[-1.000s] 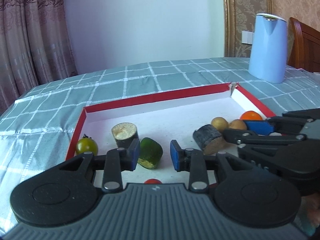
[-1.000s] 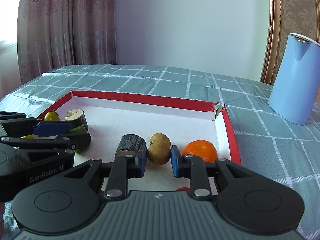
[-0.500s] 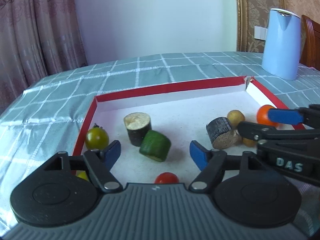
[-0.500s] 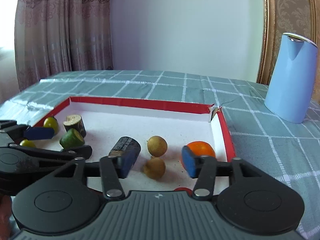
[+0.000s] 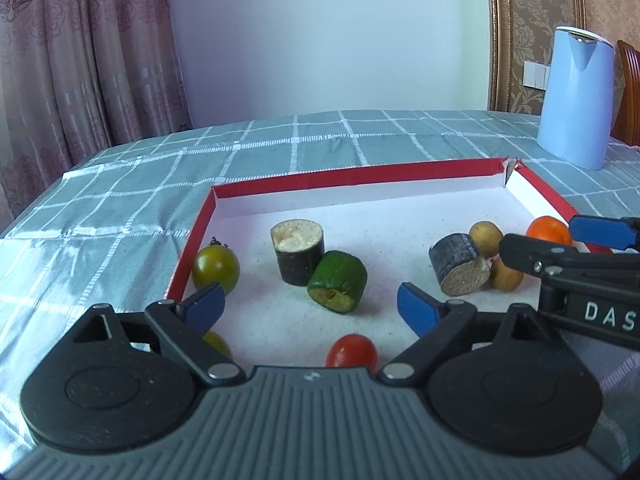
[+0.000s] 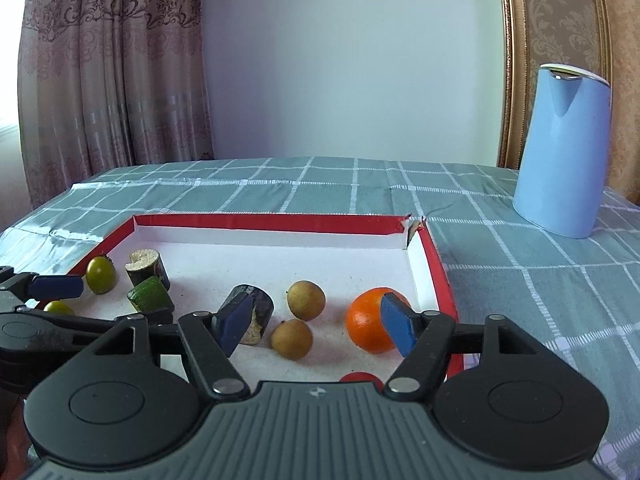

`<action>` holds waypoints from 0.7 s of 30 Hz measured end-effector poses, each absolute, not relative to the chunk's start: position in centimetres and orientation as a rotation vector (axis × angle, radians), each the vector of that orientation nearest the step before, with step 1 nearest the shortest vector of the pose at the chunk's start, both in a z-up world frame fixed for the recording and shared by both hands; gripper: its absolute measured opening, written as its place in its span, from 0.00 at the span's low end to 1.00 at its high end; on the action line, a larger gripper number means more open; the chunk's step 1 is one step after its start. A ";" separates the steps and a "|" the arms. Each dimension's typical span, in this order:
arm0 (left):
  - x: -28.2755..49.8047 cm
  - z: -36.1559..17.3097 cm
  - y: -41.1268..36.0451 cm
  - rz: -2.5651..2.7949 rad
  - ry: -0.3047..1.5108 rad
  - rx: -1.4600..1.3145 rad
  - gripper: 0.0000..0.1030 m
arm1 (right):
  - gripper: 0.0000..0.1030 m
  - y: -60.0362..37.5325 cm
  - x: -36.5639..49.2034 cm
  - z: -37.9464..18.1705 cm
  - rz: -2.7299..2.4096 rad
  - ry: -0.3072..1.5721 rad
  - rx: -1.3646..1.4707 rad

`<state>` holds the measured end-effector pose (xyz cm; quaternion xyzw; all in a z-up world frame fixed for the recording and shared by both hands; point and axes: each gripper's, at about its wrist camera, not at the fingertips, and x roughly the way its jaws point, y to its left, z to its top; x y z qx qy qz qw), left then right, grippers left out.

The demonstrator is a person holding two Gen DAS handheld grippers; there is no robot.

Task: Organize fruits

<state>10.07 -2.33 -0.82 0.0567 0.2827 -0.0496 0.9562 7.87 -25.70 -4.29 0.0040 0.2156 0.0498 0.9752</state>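
A red-rimmed white tray (image 5: pixel 360 178) (image 6: pixel 264 222) holds the fruit. On its left lie a green tomato (image 5: pixel 216 269) (image 6: pixel 101 275), a dark cut stalk piece (image 5: pixel 298 250) (image 6: pixel 146 266) and a green cut piece (image 5: pixel 338 287) (image 6: pixel 148 295). On its right lie a dark cut piece (image 5: pixel 458 264) (image 6: pixel 250 312), two brown longans (image 6: pixel 306 300) (image 6: pixel 292 339) and an orange (image 6: pixel 370 326) (image 5: pixel 548 230). A red tomato (image 5: pixel 352 354) sits at the near edge. My left gripper (image 5: pixel 310 308) is open and empty above the tray. My right gripper (image 6: pixel 316 324) is open and empty above the longans.
A light blue kettle (image 5: pixel 574 98) (image 6: pixel 560 152) stands on the green checked tablecloth (image 6: pixel 320 184) behind the tray at the right. A small yellow-green fruit (image 6: pixel 58 307) lies at the tray's near left. Curtains hang at the left, a wooden chair (image 5: pixel 628 92) at the right.
Both grippers have opened and drawn back and up. The left one let go of the green cut piece, the right one let go of a longan; both now lie in the tray.
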 end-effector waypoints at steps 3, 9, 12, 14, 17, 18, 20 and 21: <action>9.8 -0.8 -2.2 -0.099 0.573 0.106 0.94 | 0.69 -25.7 7.6 -4.3 0.079 0.422 0.010; 8.7 -0.4 -2.0 -0.111 0.557 0.077 0.98 | 0.82 -26.4 7.1 -4.2 0.067 0.400 0.055; 8.4 -0.3 -2.2 -0.108 0.555 0.087 0.98 | 0.82 -26.3 7.0 -4.2 0.058 0.399 0.048; 7.7 -0.1 -2.1 -0.113 0.547 0.078 0.98 | 0.82 -26.5 6.6 -4.1 0.060 0.394 0.060; 6.5 0.4 -1.7 -0.129 0.531 0.048 0.99 | 0.82 -26.8 6.0 -4.0 0.074 0.391 0.087; 6.2 0.5 -1.7 -0.130 0.532 0.042 0.99 | 0.82 -26.9 5.8 -4.0 0.076 0.390 0.093; 5.6 0.4 -1.6 -0.129 0.532 0.036 1.00 | 0.82 -26.9 5.4 -4.1 0.075 0.385 0.093; 5.4 0.4 -1.6 -0.130 0.532 0.038 1.00 | 0.82 -26.8 5.2 -4.1 0.072 0.380 0.089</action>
